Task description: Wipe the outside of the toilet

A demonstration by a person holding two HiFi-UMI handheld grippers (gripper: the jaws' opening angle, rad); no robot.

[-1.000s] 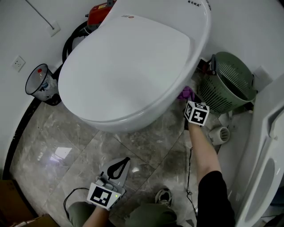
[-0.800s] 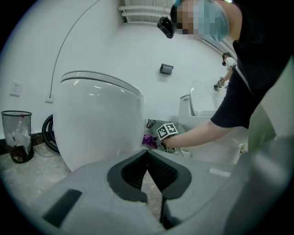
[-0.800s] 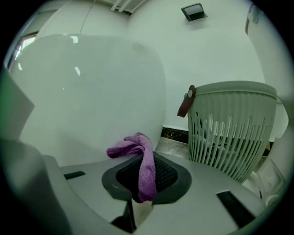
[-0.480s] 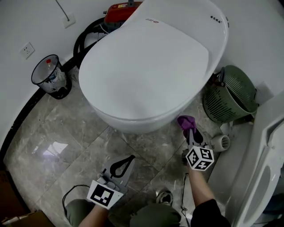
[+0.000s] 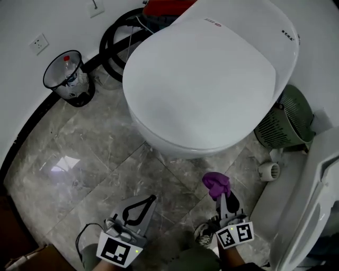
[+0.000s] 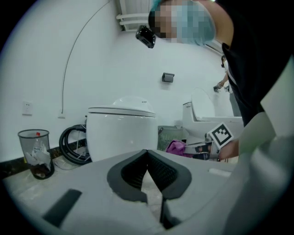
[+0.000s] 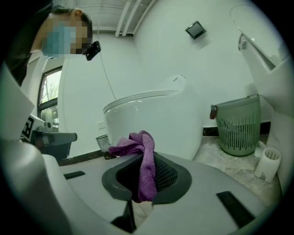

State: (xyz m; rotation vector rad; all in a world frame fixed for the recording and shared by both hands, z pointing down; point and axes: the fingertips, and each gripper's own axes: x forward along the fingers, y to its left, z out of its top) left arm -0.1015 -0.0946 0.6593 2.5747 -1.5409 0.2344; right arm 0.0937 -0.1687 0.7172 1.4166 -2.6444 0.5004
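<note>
The white toilet (image 5: 212, 79), lid down, fills the upper middle of the head view. My right gripper (image 5: 221, 194) is low, in front of the bowl's right side and clear of it. It is shut on a purple cloth (image 5: 216, 182) that bunches above its tips. In the right gripper view the cloth (image 7: 138, 144) hangs between the jaws with the toilet (image 7: 156, 117) behind it. My left gripper (image 5: 151, 198) hovers over the floor at the lower left, shut with nothing in it. The left gripper view shows its tips (image 6: 147, 152) meeting, the toilet (image 6: 121, 131) beyond.
A black mesh bin (image 5: 69, 79) stands by the left wall, with a coiled black hose (image 5: 114, 45) and a red device (image 5: 167, 6) behind the toilet. A green basket (image 5: 288, 124) and a small white holder (image 5: 269, 171) sit to the right. A white fixture (image 5: 312, 201) lines the right edge.
My right gripper has drawn back from the toilet's right side toward me, carrying the purple cloth. The head view has swung left. The left gripper has hardly moved.
</note>
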